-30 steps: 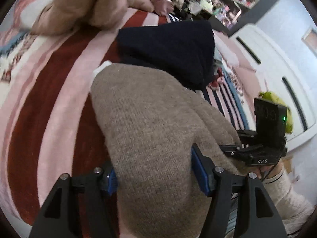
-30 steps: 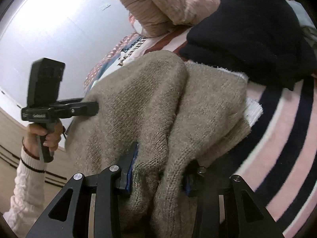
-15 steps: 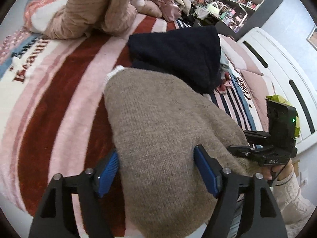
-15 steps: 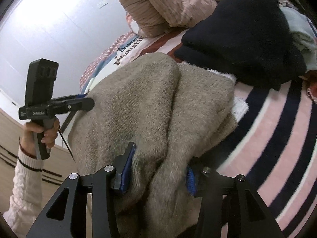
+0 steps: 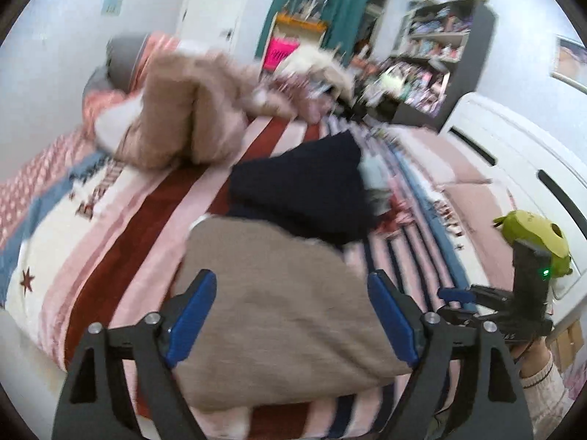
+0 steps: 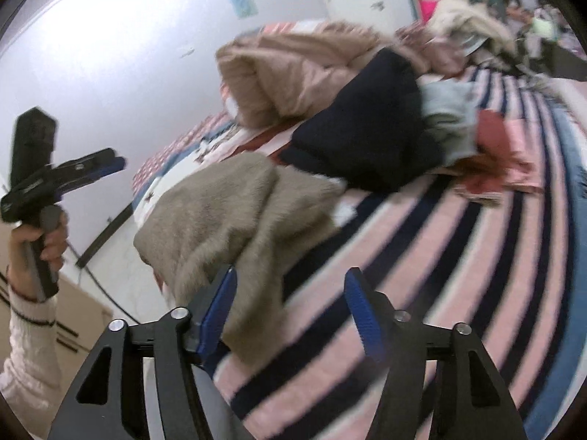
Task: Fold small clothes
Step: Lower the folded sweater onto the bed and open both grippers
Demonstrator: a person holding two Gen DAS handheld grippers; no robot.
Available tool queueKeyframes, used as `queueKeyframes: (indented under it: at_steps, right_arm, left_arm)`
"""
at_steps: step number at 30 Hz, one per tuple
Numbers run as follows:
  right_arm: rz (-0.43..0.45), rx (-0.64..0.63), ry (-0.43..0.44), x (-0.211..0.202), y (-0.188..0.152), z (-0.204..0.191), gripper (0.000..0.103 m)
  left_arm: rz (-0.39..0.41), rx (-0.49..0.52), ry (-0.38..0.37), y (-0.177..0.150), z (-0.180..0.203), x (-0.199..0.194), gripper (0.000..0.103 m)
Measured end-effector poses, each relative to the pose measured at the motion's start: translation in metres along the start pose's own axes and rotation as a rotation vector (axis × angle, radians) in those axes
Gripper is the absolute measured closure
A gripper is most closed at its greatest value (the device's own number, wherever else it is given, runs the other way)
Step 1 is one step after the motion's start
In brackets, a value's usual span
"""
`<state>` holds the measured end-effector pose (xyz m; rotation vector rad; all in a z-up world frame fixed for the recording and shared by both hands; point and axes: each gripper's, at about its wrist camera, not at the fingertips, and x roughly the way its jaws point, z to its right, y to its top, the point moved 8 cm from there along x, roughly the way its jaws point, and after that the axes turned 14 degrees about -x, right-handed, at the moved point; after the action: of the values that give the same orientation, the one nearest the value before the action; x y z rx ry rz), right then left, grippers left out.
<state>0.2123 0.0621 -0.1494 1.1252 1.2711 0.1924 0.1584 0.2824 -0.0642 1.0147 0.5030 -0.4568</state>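
Knitwear, one taupe sweater (image 5: pixel 286 300), folded and lying on the striped bed (image 5: pixel 121 242) beside a navy garment (image 5: pixel 304 183): judged soft, light, floppy, best taken at hem corners; left tongs (image 5: pixel 293 315) and right tongs (image 6: pixel 290 308) both opening, gripping nothing.

Both grippers, left gripper (image 5: pixel 290 315) and right gripper (image 6: pixel 290 311), have black frames, silver screws and blue pads (image 5: pixel 190 319). The person wears a cream cable-knit sleeve (image 6: pixel 27 344) with a dark stripe.
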Motion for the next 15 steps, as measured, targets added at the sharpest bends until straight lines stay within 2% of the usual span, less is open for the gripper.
queueKeyframes:
  at_steps: [4,5,7,11,13,15]
  right_arm:
    - [0.067,-0.004,-0.114,-0.052,-0.021,0.012,0.042]
    - [0.086,-0.007,-0.146,-0.066,-0.028,0.013,0.038]
    - [0.131,-0.015,-0.223,-0.095,-0.043,0.017,0.032]
    - [0.203,-0.045,-0.397,-0.148,-0.066,0.022,0.032]
    - [0.225,-0.078,-0.495,-0.167,-0.074,0.023,0.031]
    - [0.256,-0.100,-0.583,-0.189,-0.081,0.023,0.023]
  left_arm:
    - [0.096,0.061,-0.040,-0.021,0.064,-0.020,0.016]
    - [0.133,0.080,-0.045,-0.028,0.082,-0.024,0.016]
    - [0.205,0.107,-0.020,-0.037,0.105,-0.028,0.008]
    - [0.336,0.129,0.008,-0.064,0.150,-0.029,0.002]
    - [0.398,0.147,0.050,-0.075,0.168,-0.029,0.001]
    - [0.439,0.166,0.086,-0.085,0.183,-0.028,0.001]
